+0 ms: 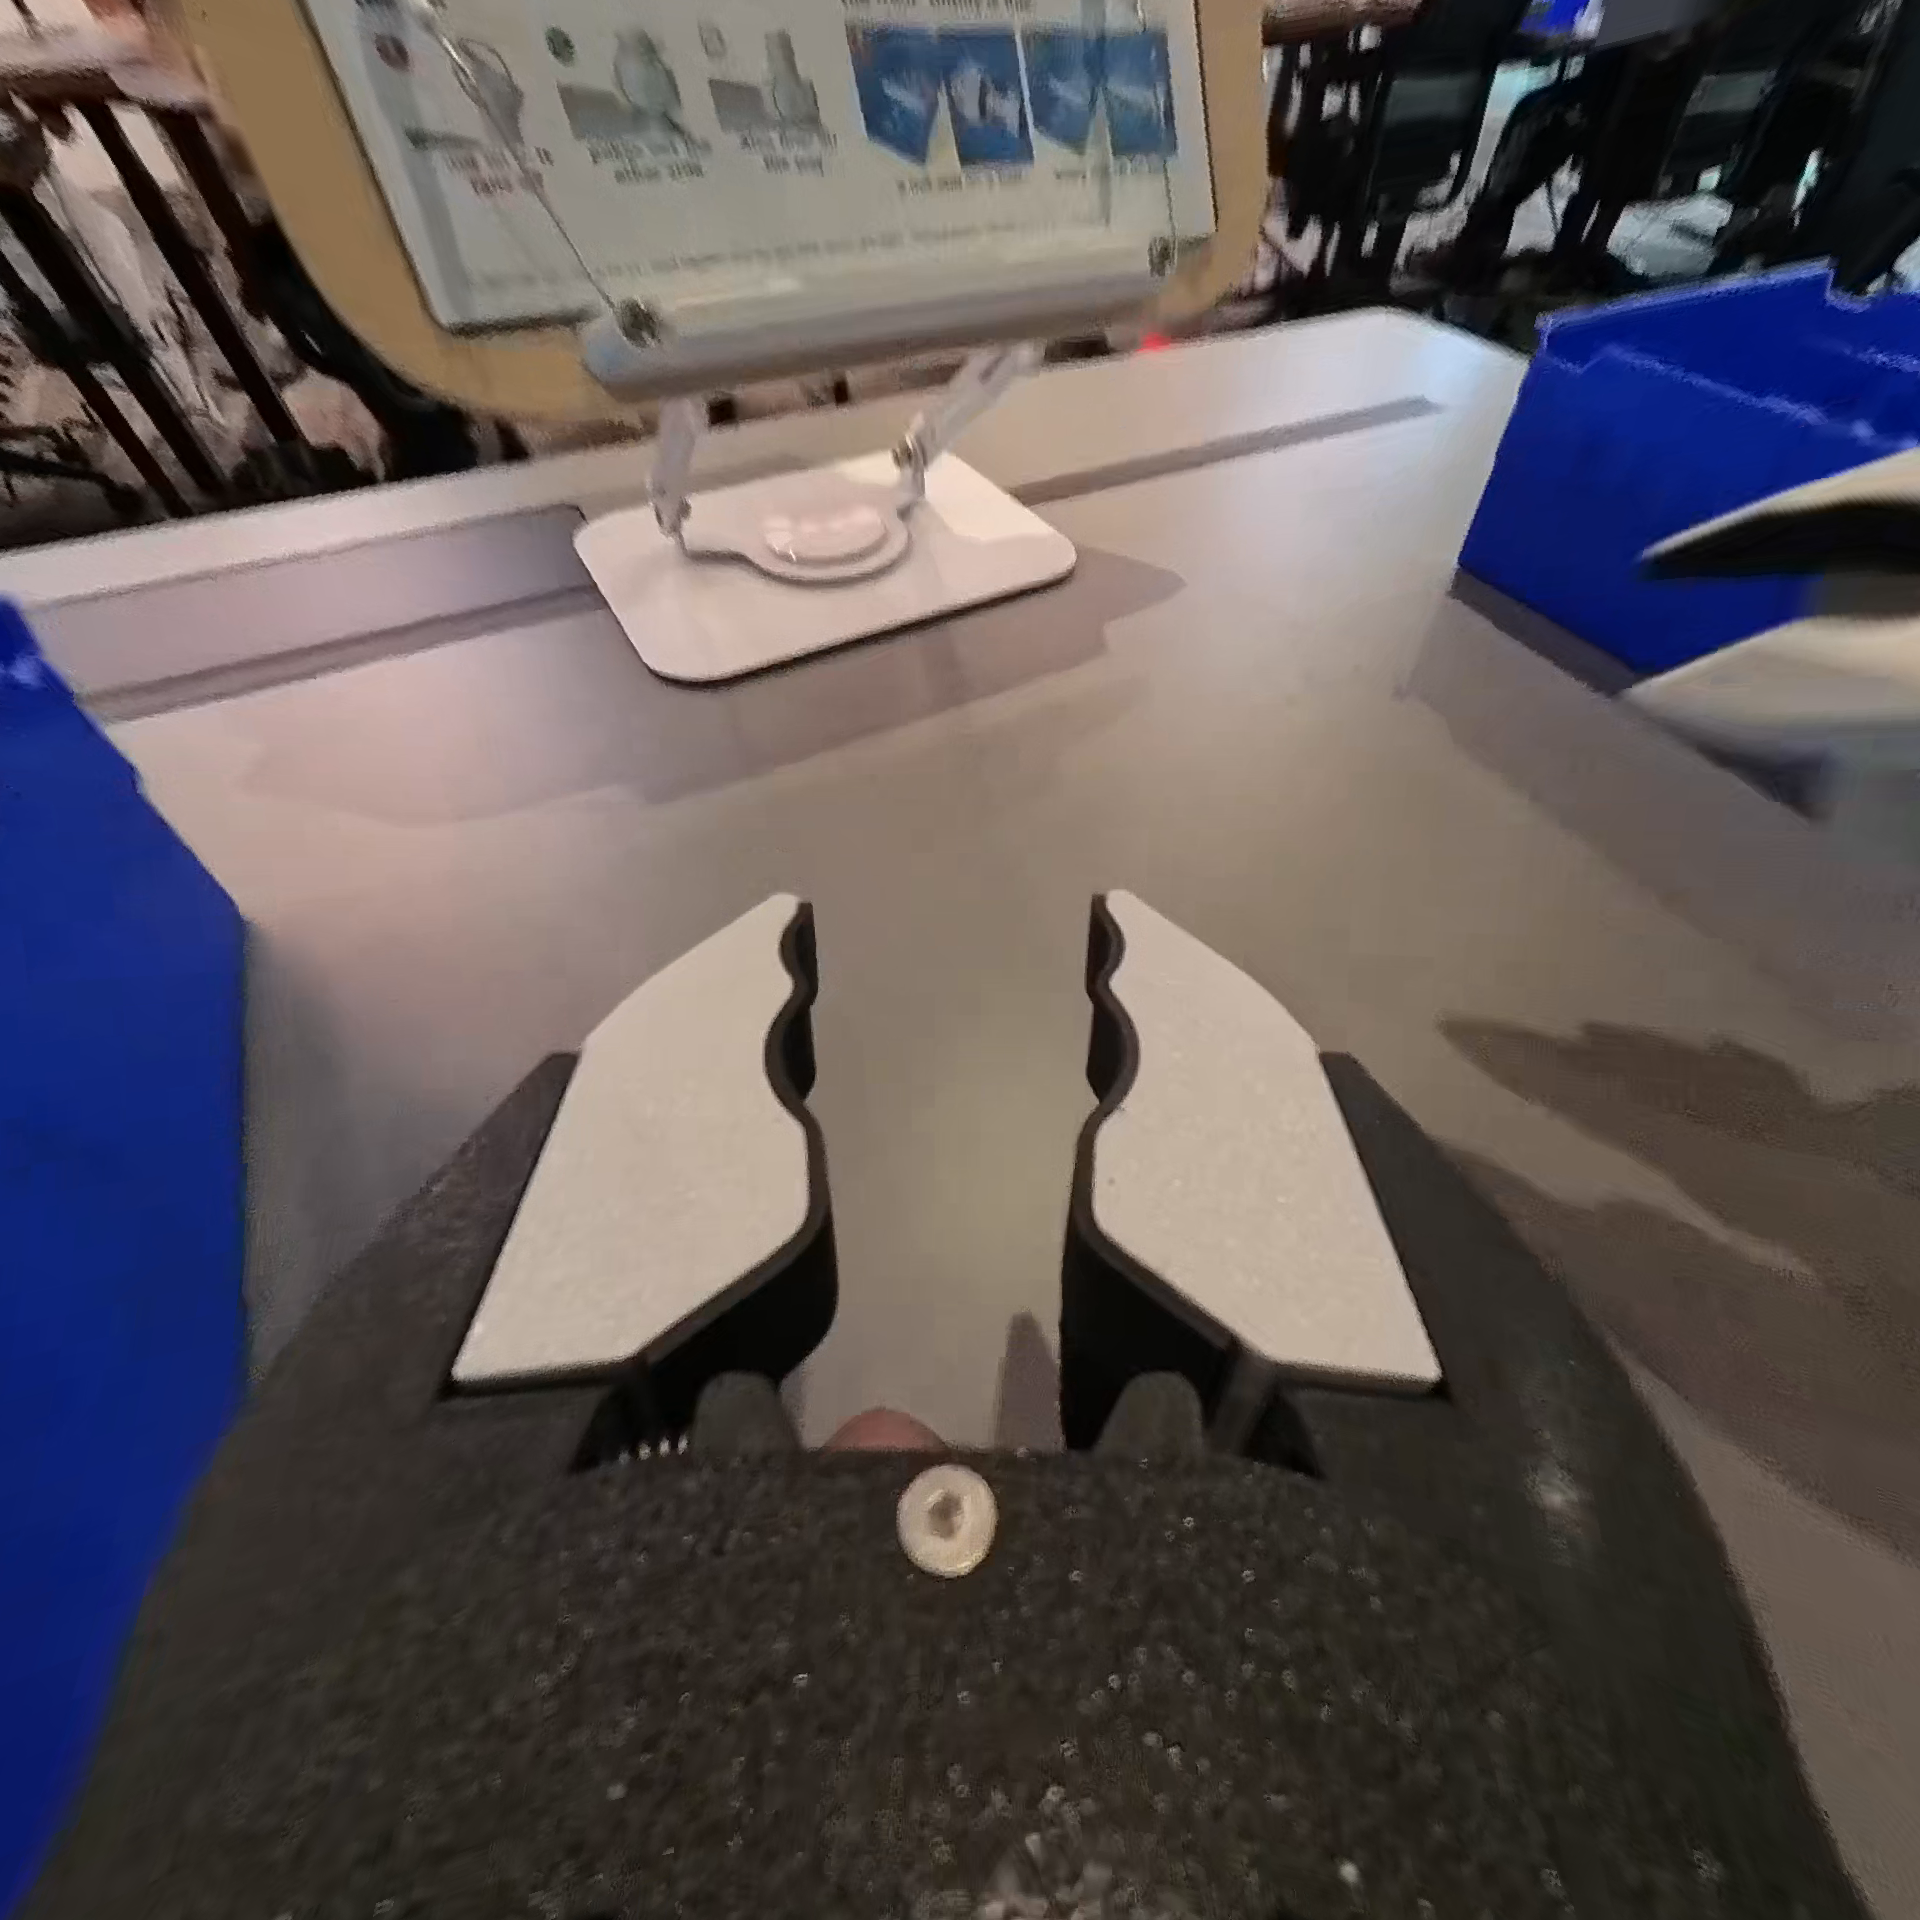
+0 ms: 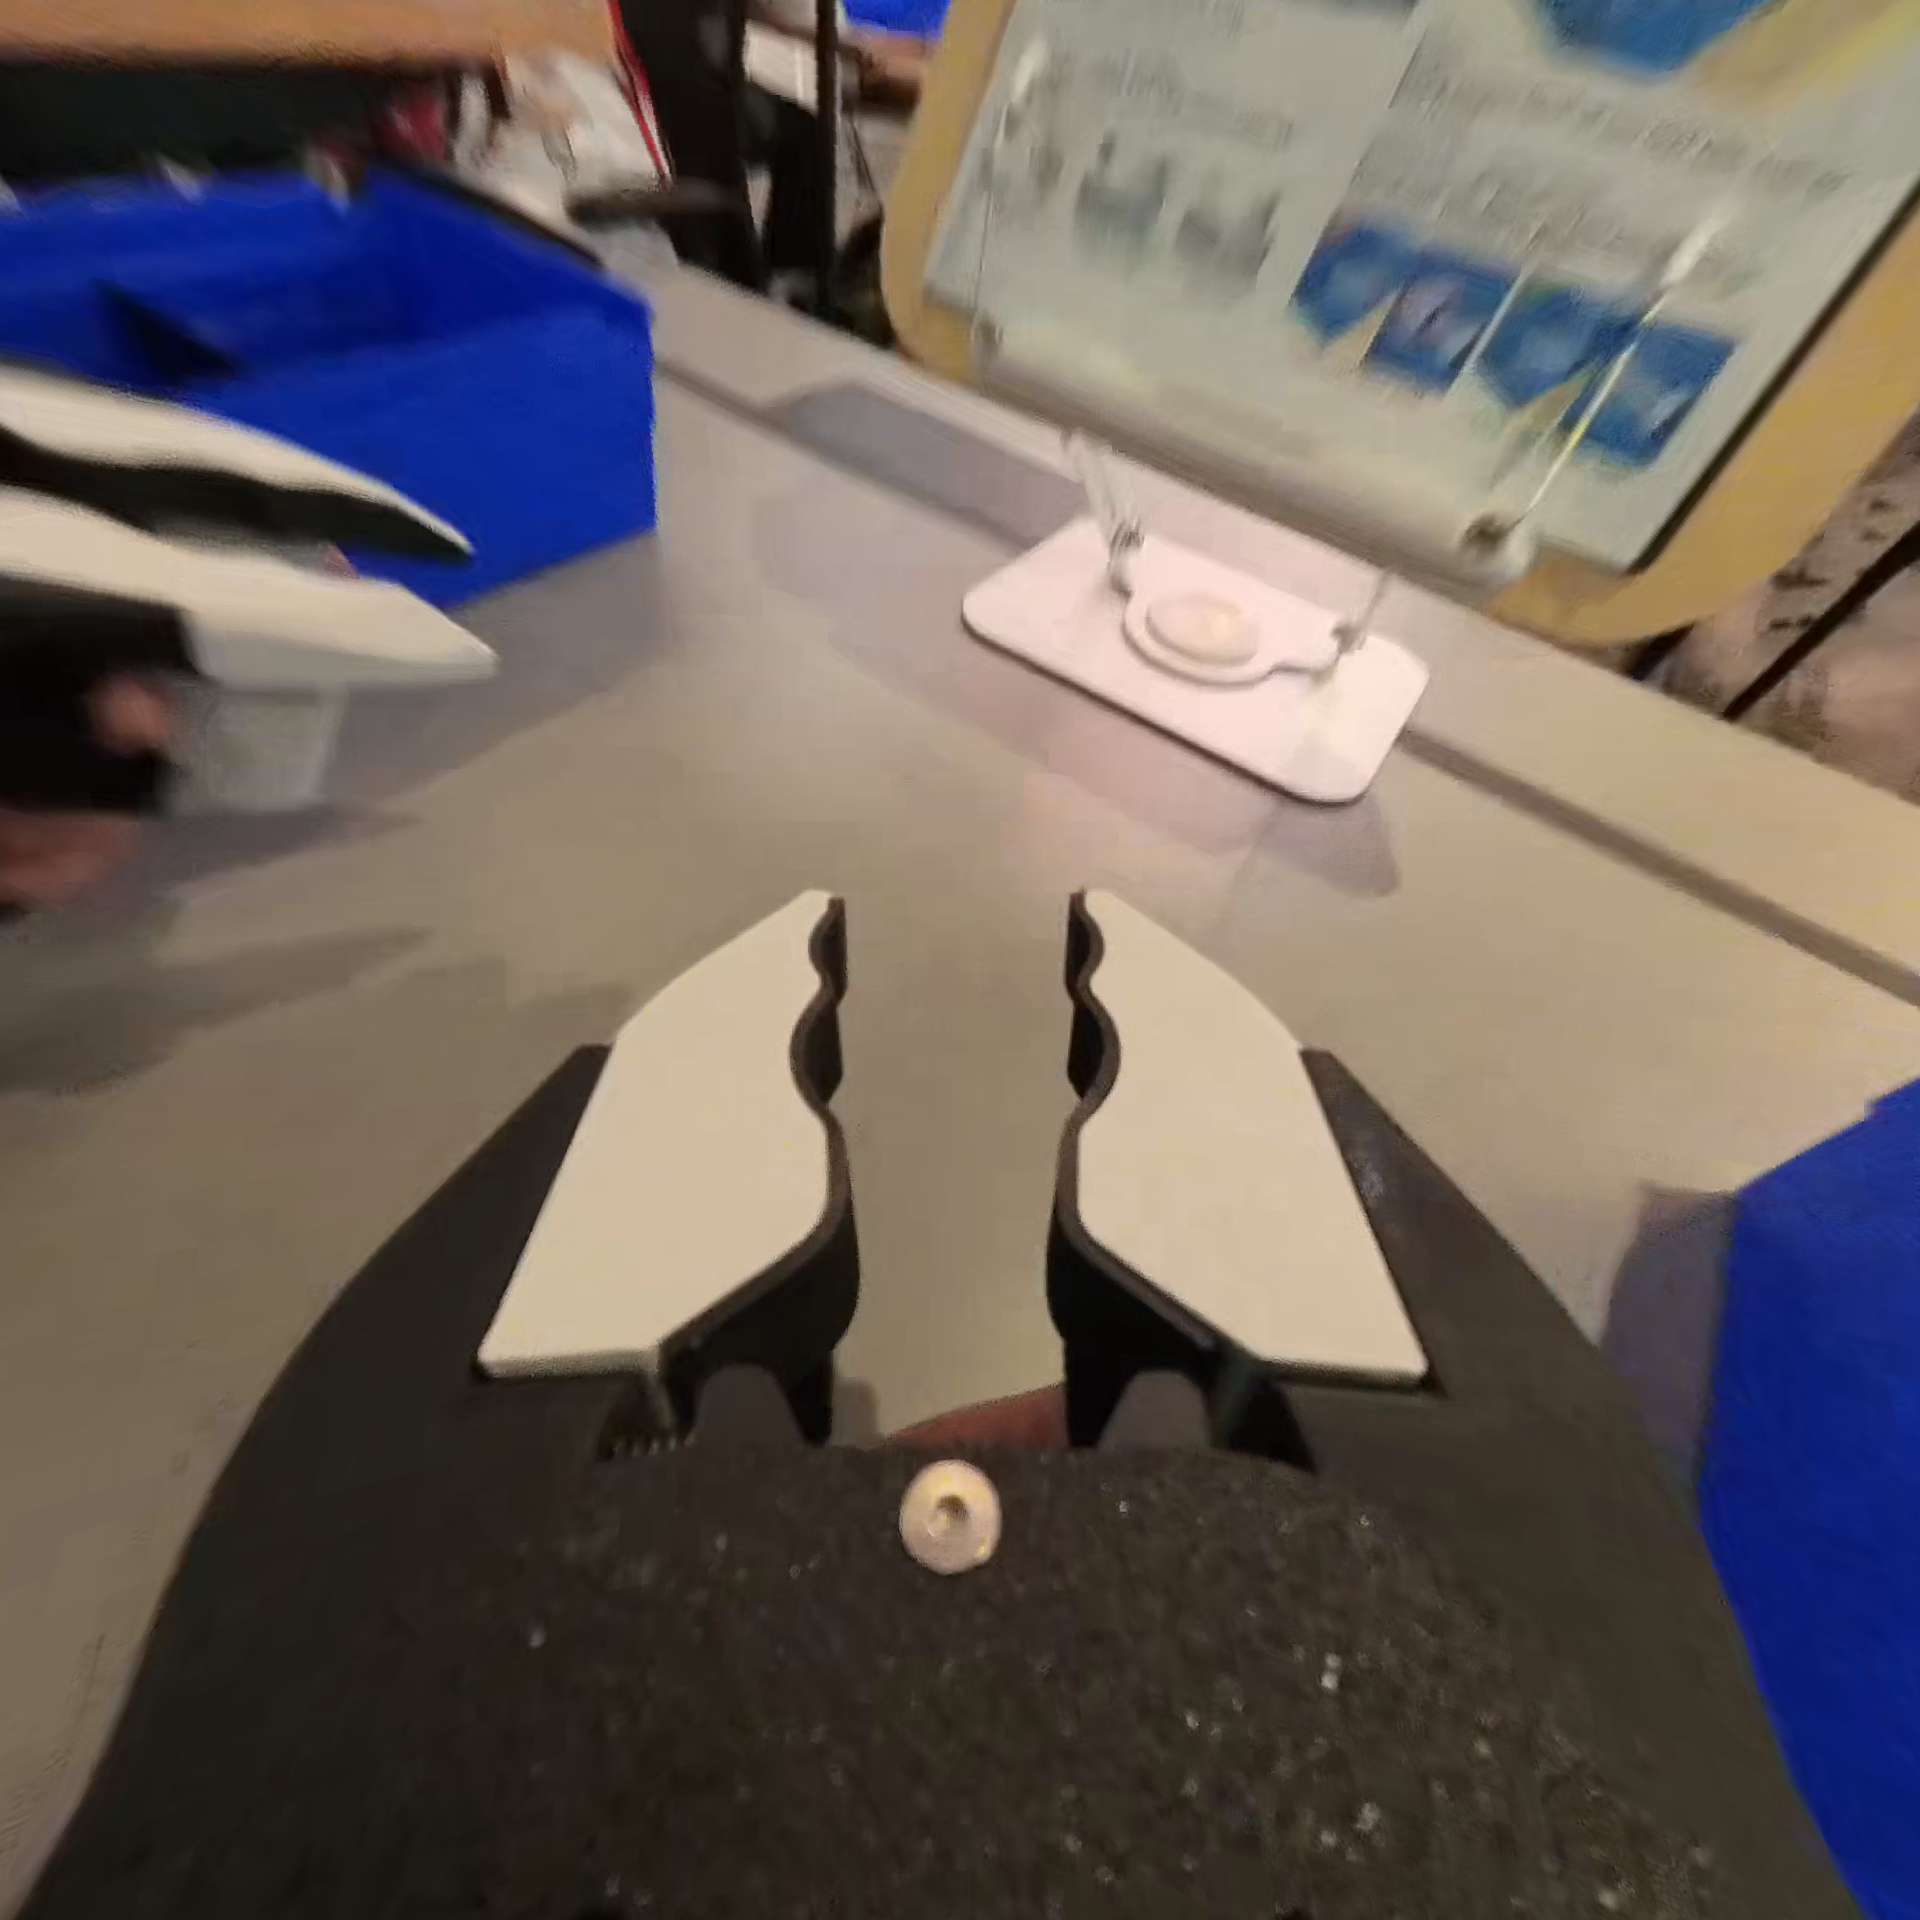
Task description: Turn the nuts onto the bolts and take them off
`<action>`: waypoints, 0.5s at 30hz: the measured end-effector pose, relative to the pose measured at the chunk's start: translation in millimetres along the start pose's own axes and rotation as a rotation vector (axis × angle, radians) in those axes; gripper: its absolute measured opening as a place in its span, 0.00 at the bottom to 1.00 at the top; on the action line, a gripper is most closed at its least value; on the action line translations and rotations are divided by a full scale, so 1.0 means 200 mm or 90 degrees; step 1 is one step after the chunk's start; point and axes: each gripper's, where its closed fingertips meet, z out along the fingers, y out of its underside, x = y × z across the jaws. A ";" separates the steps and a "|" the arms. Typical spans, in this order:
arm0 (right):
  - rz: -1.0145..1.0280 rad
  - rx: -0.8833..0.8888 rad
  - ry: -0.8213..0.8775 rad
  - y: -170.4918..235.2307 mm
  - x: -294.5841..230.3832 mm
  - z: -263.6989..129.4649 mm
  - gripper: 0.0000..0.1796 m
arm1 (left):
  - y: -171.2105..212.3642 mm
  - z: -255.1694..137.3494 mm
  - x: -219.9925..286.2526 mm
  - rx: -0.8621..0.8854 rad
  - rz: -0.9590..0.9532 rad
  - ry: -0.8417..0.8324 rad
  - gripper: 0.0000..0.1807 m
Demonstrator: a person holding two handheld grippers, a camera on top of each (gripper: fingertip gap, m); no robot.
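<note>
No nuts or bolts show in either view. My left gripper [image 1: 951, 914] is open and empty above the grey table [image 1: 935, 810]. My right gripper [image 2: 956, 909] is open and empty above the same table [image 2: 727, 831]. The left gripper also shows at the left edge of the right wrist view [image 2: 457, 597], its fingers apart. The right gripper's fingers [image 1: 1787, 540] show at the right edge of the left wrist view, in front of a blue bin. Both views are blurred.
A blue bin stands at the left [image 1: 94, 1143] [image 2: 416, 353] and another at the right [image 1: 1662, 457] [image 2: 1829, 1455]. A picture card on a white stand [image 1: 831, 561] [image 2: 1195, 665] stands at the table's far edge.
</note>
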 end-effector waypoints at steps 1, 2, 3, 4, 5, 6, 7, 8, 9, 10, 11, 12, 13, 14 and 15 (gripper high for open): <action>-0.025 -0.026 0.010 0.08 -0.01 0.07 0.23 | 0.03 0.01 0.02 -0.024 0.000 0.007 0.28; -0.057 -0.054 0.022 0.16 -0.01 0.12 0.23 | 0.06 0.01 0.04 -0.045 0.000 0.011 0.28; -0.085 -0.067 0.035 0.21 0.00 0.15 0.23 | 0.08 0.01 0.06 -0.059 0.001 0.013 0.28; -0.091 -0.058 0.041 0.23 0.00 0.15 0.23 | 0.09 0.01 0.07 -0.069 0.002 0.013 0.28; -0.073 -0.043 0.028 0.23 -0.01 0.15 0.22 | 0.10 0.01 0.09 -0.073 0.003 0.012 0.28; -0.049 -0.031 0.005 0.22 -0.03 0.14 0.22 | 0.10 0.00 0.09 -0.074 0.005 0.010 0.28; -0.035 -0.016 -0.006 0.20 -0.04 0.13 0.22 | 0.11 0.00 0.10 -0.076 0.008 0.010 0.28; -0.033 -0.002 -0.008 0.19 -0.05 0.12 0.21 | 0.11 -0.01 0.11 -0.081 0.012 0.012 0.28; -0.039 0.003 -0.006 0.18 -0.05 0.11 0.19 | 0.10 -0.02 0.13 -0.088 0.022 0.020 0.28; -0.046 0.003 -0.006 0.19 -0.05 0.12 0.19 | 0.09 -0.05 0.14 -0.093 0.044 0.028 0.28; -0.053 -0.004 -0.007 0.21 -0.05 0.12 0.19 | 0.06 -0.11 0.14 -0.093 0.079 0.030 0.27; -0.058 -0.008 -0.006 0.21 -0.05 0.13 0.19 | 0.00 -0.18 0.12 -0.087 0.124 0.022 0.27; -0.059 -0.007 -0.004 0.22 -0.05 0.13 0.19 | -0.08 -0.27 0.08 -0.075 0.171 0.008 0.26; -0.058 -0.004 -0.007 0.21 -0.05 0.12 0.19 | -0.17 -0.38 0.02 -0.065 0.213 -0.005 0.23; -0.054 0.002 -0.010 0.21 -0.05 0.12 0.19 | -0.25 -0.48 -0.05 -0.070 0.251 -0.012 0.22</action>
